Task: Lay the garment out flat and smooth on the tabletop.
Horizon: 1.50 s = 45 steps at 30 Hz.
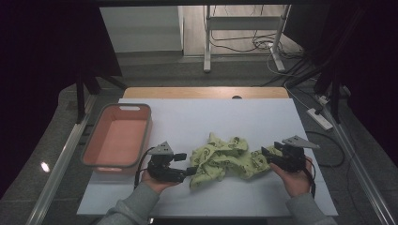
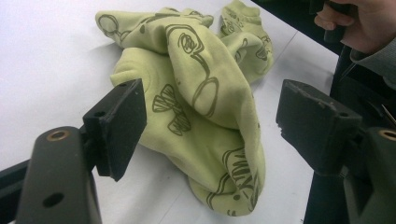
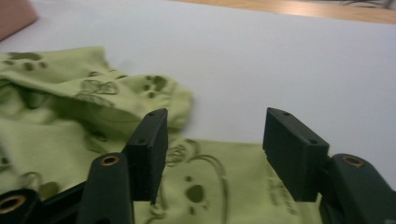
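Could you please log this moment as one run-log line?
left tongs: open, around green cloth | right tongs: open, over cloth edge | pink bin: on table, left of cloth

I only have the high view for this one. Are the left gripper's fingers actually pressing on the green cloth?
Observer: No. In the left gripper view the fingers stand wide apart, with the green cloth bunched between them, untouched.
Operator: And the right gripper?
Observer: Its fingers are apart too, above a flat stretch of cloth without pinching it.
Operator: What is printed on the cloth?
Observer: Dark outline drawings; the right gripper view shows paw prints.
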Tool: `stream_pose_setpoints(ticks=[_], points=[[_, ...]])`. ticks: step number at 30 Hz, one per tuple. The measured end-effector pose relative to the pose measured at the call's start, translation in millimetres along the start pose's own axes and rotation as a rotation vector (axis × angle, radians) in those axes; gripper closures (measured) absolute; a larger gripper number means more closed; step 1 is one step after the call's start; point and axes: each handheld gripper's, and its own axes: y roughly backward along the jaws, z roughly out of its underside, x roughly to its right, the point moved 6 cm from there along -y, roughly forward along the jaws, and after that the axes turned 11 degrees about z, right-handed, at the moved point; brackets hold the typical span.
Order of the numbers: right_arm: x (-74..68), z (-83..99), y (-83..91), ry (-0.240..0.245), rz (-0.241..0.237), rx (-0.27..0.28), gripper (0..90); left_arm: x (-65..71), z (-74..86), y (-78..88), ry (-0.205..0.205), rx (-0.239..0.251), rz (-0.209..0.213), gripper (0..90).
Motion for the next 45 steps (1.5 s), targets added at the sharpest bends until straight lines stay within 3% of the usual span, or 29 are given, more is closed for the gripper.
stream_pose_setpoints(ticks=[5,12,24,29,32,36,40,42,45], points=[[-19.8,-0.3,-8.3,0.069,-0.067,-0.011,39.3,-0.5,-0.3,2.0,0.005,0.009,-0.003,24.0],[-36.4,0.3,-19.9,0.118,-0.091,-0.036,38.0,-1.0,-0.1,3.8,0.007,0.013,-0.005,24.0],[-54.7,0.0,-37.6,0.203,-0.113,-0.072,36.3,-3.2,-0.3,5.5,0.016,0.019,-0.013,23.6],[-57.0,1.7,-50.3,0.264,-0.088,-0.093,36.3,-3.9,-0.4,7.0,0.019,0.024,-0.016,23.5],[-55.5,3.4,-59.3,0.265,-0.076,-0.112,37.9,-3.5,-0.4,7.4,0.018,0.024,-0.016,23.5],[-57.6,3.3,-67.7,0.288,-0.081,-0.108,49.4,-3.6,-0.5,7.5,0.017,0.024,-0.014,23.6],[-63.4,0.9,-68.9,0.292,-0.119,-0.095,75.5,-4.1,-0.5,8.1,0.018,0.025,-0.015,23.6],[-64.8,-0.7,-66.8,0.286,-0.132,-0.089,81.5,-4.3,-0.7,8.6,0.019,0.026,-0.015,23.6],[-65.3,-6.5,-60.3,0.24,-0.159,-0.063,85.3,-4.6,-1.2,9.8,0.02,0.032,-0.016,23.6]])
